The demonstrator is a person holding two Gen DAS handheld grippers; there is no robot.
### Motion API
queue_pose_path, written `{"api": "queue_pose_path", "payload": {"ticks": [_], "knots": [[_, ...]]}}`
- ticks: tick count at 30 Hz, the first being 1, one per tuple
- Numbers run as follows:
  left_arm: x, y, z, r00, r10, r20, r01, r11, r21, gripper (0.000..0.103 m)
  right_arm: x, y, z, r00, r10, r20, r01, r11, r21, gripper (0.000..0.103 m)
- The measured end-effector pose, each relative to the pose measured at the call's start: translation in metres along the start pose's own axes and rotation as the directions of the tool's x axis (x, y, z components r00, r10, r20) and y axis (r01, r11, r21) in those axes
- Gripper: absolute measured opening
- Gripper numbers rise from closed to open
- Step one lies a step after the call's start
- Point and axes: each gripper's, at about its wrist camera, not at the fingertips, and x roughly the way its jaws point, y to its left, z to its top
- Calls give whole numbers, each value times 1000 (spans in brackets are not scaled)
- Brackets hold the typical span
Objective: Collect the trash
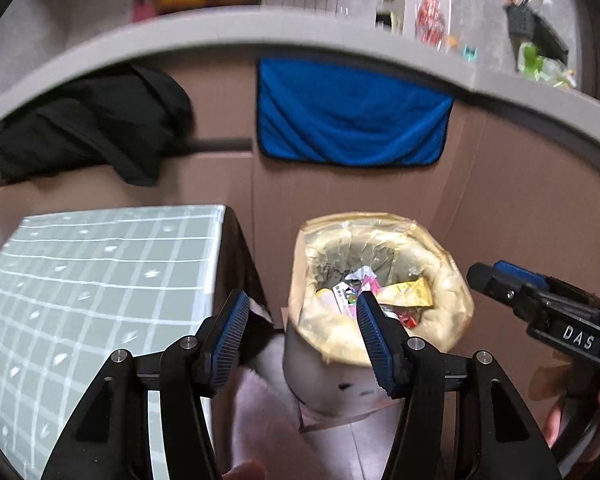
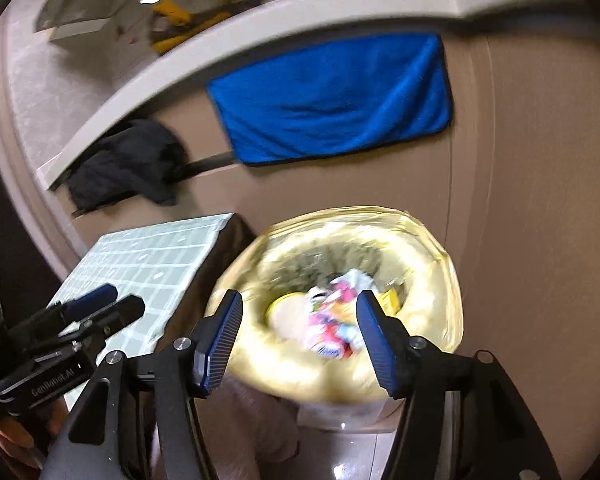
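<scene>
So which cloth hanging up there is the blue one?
The blue towel, hanging flat on the wall straight above the trash bin. The other cloth, off to its left, is black and bunched up.

Motion is smearing the trash bin (image 2: 340,312) in my right view, so I am failing to read its wrappers (image 2: 332,328). My left finger (image 1: 374,332) is covering part of the trash (image 1: 380,296).
</scene>
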Motion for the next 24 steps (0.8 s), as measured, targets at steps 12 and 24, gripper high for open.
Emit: {"api": "queue_pose_path", "payload": {"ticks": [12, 24], "knots": [[-117, 1, -53, 995, 31, 98, -35, 998, 47, 57, -128, 89, -76, 975, -143, 173, 162, 982, -101, 57], [-171, 3, -72, 974, 125, 188, -133, 991, 31, 57, -152, 110, -95, 980, -87, 177, 109, 987, -117, 57]]}}
